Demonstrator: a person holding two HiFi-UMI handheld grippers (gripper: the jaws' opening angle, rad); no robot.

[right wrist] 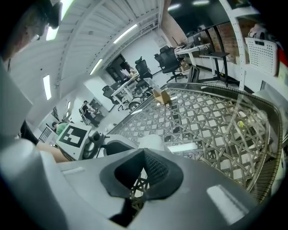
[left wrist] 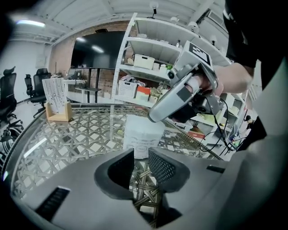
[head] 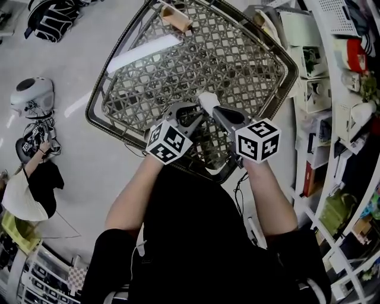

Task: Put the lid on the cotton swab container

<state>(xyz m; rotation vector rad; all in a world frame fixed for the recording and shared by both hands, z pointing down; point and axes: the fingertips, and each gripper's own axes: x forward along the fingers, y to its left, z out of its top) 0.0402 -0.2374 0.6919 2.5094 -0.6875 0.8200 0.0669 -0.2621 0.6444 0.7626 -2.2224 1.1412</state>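
Note:
A small white cotton swab container (left wrist: 143,137) stands on the glass lattice table (head: 148,71) near its front edge. In the head view the container (head: 206,100) shows just past both grippers' tips. My left gripper (left wrist: 141,157) is open, with a gap between its pads and the container just beyond them, untouched. My right gripper (right wrist: 144,155) has its tips together, and I see nothing between them. The container (right wrist: 150,143) sits right behind those tips. From the left gripper view, the right gripper (left wrist: 155,117) hangs over the container's top. I cannot make out a separate lid.
A wooden card holder (head: 176,16) stands at the table's far side. White shelves (head: 332,89) full of boxes run along the right. A small yellow-green object (right wrist: 241,124) lies near the table's right rim. A person (head: 35,178) crouches on the floor at left.

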